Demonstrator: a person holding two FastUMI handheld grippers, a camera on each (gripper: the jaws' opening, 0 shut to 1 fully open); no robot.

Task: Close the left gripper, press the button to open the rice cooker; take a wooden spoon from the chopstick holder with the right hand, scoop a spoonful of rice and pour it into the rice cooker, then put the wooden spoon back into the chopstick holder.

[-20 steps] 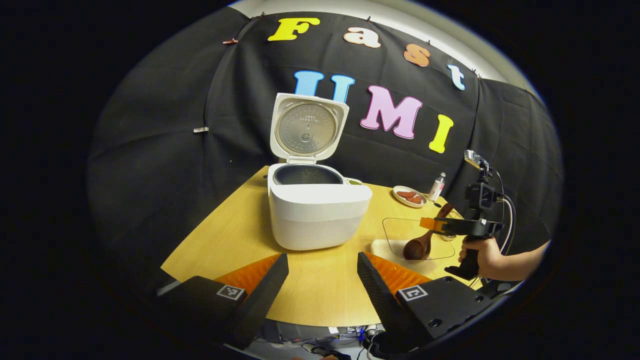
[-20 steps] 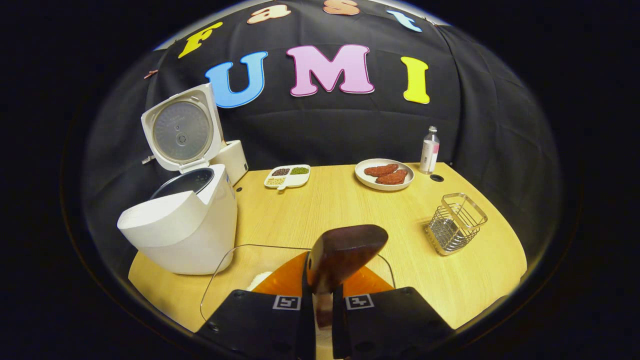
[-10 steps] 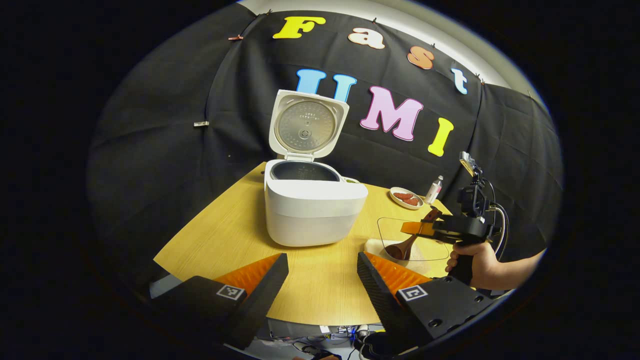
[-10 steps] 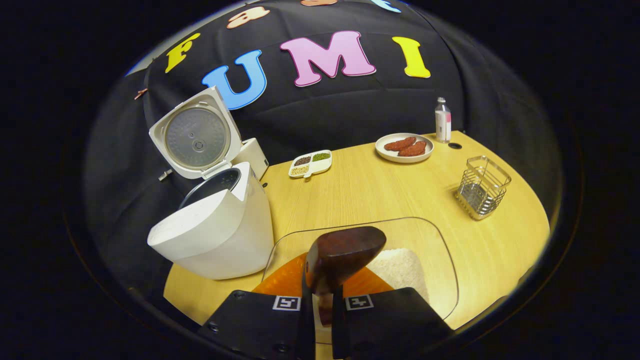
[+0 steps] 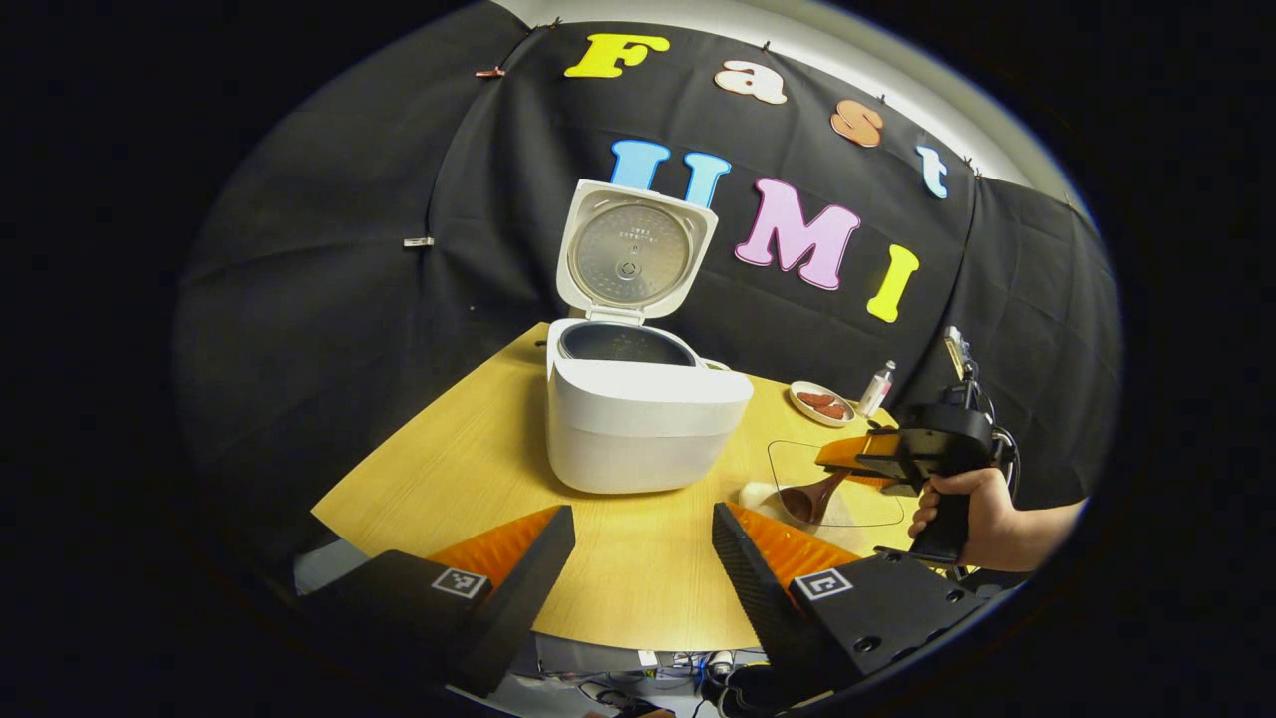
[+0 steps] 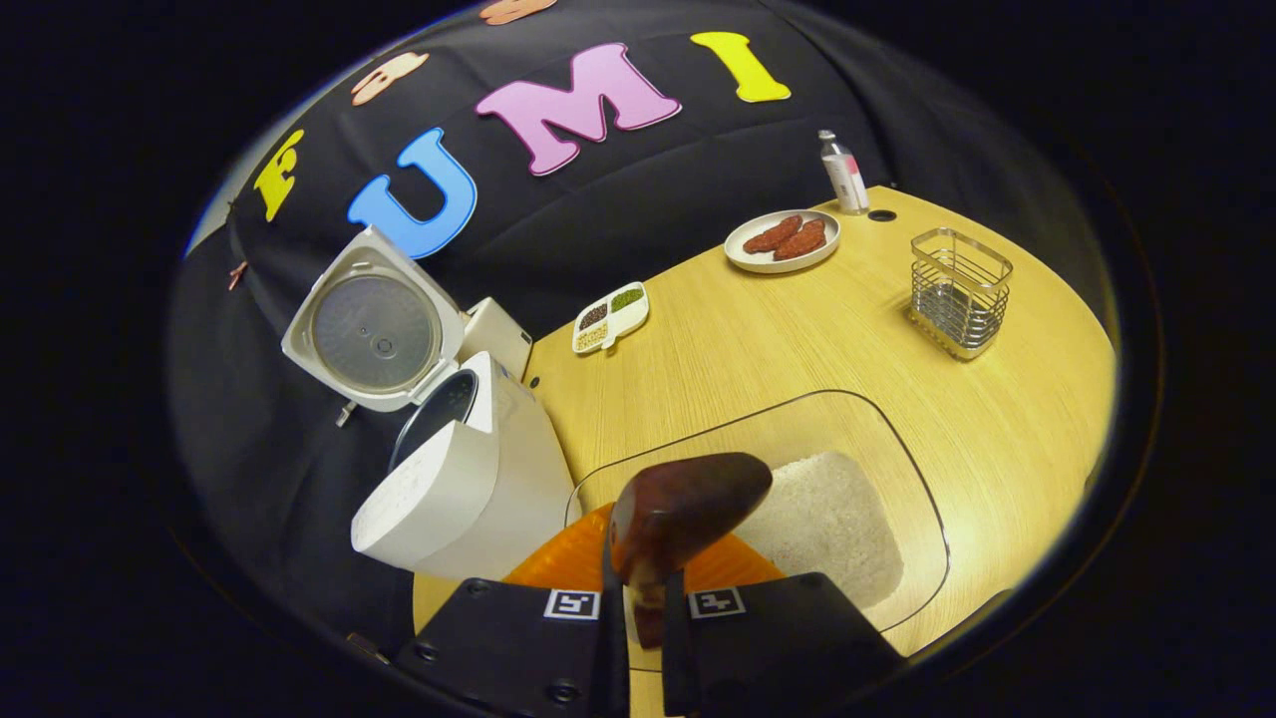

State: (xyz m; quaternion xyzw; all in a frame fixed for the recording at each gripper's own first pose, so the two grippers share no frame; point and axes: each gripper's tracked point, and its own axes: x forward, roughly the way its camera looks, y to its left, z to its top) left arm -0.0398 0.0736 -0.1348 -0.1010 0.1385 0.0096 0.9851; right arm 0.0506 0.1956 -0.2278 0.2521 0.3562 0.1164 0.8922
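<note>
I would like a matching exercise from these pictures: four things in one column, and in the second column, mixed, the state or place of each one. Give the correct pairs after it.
Column 1
1. rice cooker
2. wooden spoon
3. chopstick holder
4. left gripper

Column 2
A. open, holding nothing
B. lid raised, inner pot showing
C. gripped between the fingers of the right gripper, above the glass dish of rice
D. wire basket on the table, nothing in it

Pairs: 1-B, 2-C, 3-D, 4-A
</note>
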